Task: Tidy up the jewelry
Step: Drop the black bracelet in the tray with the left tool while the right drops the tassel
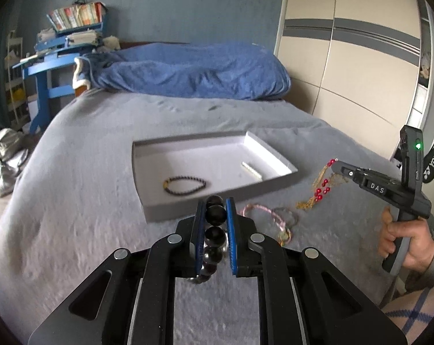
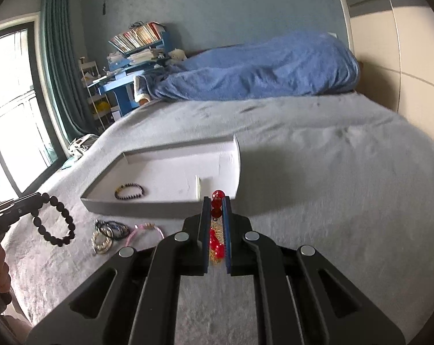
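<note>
Fig. — Both grippers loaded above the grey bedspread. Your left gripper was clamped on a black bead bracelet; its blue pads pressed the beads from both sides, and in the right-wrist view the rest of the loop hung free below the tool, clear of the bed. Your right gripper had its jaws nearly together, pinching a gold chain w/ red beads; in the left-wrist view the chain trailed down from the tips to the bedspread. Your right hand gripped the tool's handle at the pic's right edge.

The shallow white tray lay on the bed just beyond both tools. Inside it: a dark twisted bracelet near the front wall, and a pale narrow strip toward the right; what it was could not be told.

On the bedspread betw. the tools, just in front of the tray: a pink cord bracelet, a silver-toned bangle and a dark bangle, bunched close together.
</note>
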The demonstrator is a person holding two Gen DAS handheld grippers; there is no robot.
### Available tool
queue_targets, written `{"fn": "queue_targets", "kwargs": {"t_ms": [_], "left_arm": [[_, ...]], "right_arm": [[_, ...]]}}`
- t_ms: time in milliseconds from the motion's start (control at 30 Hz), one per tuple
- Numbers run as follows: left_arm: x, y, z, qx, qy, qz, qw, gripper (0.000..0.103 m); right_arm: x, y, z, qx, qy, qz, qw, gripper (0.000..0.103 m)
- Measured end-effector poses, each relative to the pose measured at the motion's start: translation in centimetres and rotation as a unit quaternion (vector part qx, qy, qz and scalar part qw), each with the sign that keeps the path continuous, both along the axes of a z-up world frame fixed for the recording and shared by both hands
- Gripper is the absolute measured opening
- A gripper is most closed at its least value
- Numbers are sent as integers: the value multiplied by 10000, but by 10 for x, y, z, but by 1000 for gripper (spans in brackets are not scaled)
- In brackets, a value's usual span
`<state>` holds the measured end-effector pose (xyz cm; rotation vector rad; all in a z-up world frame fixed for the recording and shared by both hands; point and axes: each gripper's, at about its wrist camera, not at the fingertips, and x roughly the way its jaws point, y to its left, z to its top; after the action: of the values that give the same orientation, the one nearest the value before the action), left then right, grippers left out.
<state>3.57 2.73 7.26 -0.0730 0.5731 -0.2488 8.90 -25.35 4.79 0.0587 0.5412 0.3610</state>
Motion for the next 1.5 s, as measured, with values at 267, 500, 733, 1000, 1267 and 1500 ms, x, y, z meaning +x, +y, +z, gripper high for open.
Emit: {"fn": "queue_targets", "kwargs": {"t_ms": [267,500,733,1000,1267,1500], "left_arm": [[19,-1,18,-34,-171,17,9998,15],[39,-7,34,-37,-345,-28,9994,15],[66,-17,36,-43,-317,-123,9994,15],[105,-37,38,-97,-269,-228,9993,15],[135,-56,21,-67,-5,-313,9995,15],[145,-67,-4,62,256,-335,9991,15]], "right_arm": [[11,7,29,-26,-264,126,9996,8],[24,24,49,-82,-436,321,9985,8],[53,37,61,-8,-400,544,9977,8],[78,55,60,-283,-368,657,9968,8],[96,56,66,-332,-396,612,9968,8],[106,59,30,-522,15,571,9970,8]]}}
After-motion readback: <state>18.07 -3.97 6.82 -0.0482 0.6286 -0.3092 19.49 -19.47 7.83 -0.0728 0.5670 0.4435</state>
